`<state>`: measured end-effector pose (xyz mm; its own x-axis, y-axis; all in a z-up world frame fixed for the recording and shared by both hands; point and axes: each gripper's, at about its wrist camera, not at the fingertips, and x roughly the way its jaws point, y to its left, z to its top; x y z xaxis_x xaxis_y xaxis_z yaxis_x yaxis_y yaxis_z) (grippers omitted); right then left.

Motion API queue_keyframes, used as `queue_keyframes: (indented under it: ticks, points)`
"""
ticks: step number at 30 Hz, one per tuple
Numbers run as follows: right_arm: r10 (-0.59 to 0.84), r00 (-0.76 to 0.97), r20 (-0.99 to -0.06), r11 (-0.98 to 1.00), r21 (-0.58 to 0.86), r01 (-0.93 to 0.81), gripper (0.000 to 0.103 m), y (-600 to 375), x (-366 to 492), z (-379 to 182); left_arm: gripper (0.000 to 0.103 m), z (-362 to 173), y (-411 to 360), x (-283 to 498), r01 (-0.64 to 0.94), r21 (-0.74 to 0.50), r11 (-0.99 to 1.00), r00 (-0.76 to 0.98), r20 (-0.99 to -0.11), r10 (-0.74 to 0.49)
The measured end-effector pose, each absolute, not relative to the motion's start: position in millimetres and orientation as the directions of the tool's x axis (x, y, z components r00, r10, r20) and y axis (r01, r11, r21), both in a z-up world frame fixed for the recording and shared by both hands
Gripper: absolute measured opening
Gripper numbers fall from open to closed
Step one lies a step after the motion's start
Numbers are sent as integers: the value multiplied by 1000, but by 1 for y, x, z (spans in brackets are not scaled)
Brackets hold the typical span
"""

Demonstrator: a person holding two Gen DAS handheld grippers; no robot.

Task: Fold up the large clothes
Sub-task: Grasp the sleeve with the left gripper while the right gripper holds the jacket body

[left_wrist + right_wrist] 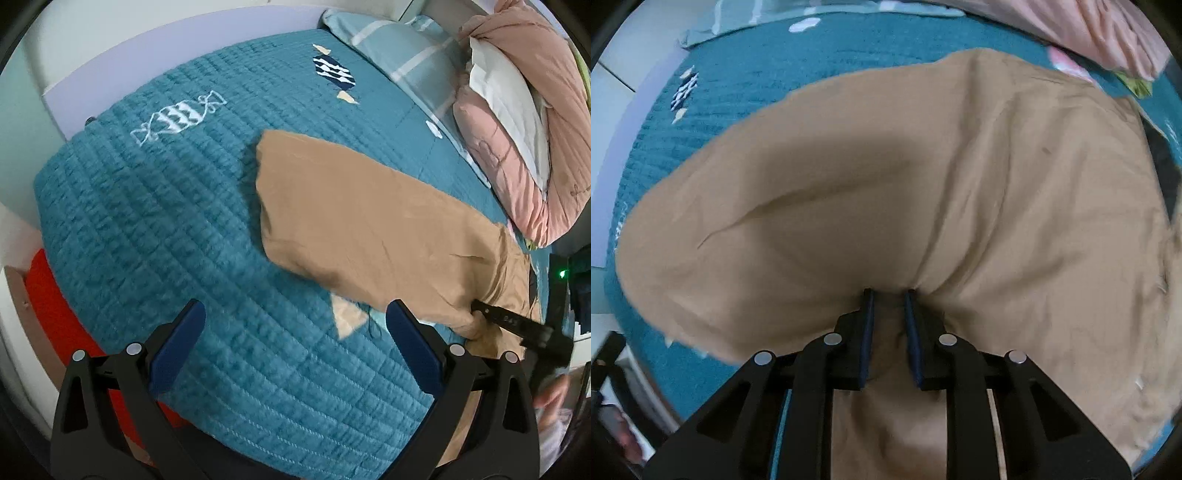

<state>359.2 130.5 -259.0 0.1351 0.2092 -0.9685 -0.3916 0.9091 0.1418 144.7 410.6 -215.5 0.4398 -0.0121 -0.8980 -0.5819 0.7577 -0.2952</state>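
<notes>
The left gripper hangs with its blue-padded jaws spread wide over the teal quilted bedspread, nothing between them; the tan cloth garment lies to its right, spread flat across the bed, its near edge just beside the right-hand finger. Only this view shows the striped pale-blue pillow, the pink folded duvet and the right gripper from outside, biting the garment's near edge. The right wrist view shows that gripper narrowed on a pinched ridge of tan fabric, creases fanning from the tips; blur seems to soften the edges.
</notes>
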Motion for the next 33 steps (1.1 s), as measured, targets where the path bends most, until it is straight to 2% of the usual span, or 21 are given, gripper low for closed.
queue_keyframes:
  ticks: [4, 7, 10, 14, 18, 19, 20, 21, 23, 24, 25, 33]
  points:
    - [183, 152, -971, 900, 103, -423, 17, 135, 356, -257, 98, -219, 426, 161, -578, -294, 761, 436, -900, -16]
    - [208, 141, -968, 896, 131, -425, 17, 131, 358, -257, 98, -225, 431, 169, -600, -305, 740, 407, -912, -46]
    - [245, 135, -960, 896, 171, -409, 17, 124, 360, -258, 98, -227, 435, 179, -590, -387, 708, 443, -889, -116]
    - [255, 162, -953, 890, 166, -425, 17, 122, 356, -257, 97, -248, 450, 201, -608, -428, 669, 449, -880, -155]
    - [254, 192, -948, 894, 155, -420, 17, 121, 347, -261, 96, -253, 453, 218, -611, -373, 699, 409, -904, -124]
    - [251, 197, -948, 895, 150, -421, 17, 121, 344, -261, 92, -252, 452, 219, -613, -360, 703, 406, -907, -110]
    - [247, 204, -947, 895, 143, -422, 17, 121, 344, -261, 72, -251, 453, 217, -634, -326, 701, 397, -915, -66]
    - [244, 209, -947, 895, 137, -424, 17, 121, 343, -260, 47, -248, 454, 213, -656, -293, 696, 394, -919, -16]
    - [240, 217, -946, 896, 130, -425, 17, 124, 342, -262, 15, -245, 457, 209, -627, -357, 693, 450, -892, -52]
    - [241, 219, -946, 895, 129, -427, 17, 124, 341, -262, 15, -246, 461, 207, -614, -423, 667, 481, -870, -109]
    - [243, 220, -945, 894, 130, -428, 17, 123, 341, -261, 15, -246, 462, 204, -626, -420, 656, 477, -873, -104]
    - [281, 226, -933, 905, 179, -387, 14, 116, 339, -256, 15, -209, 431, 201, -609, -308, 731, 470, -883, 19]
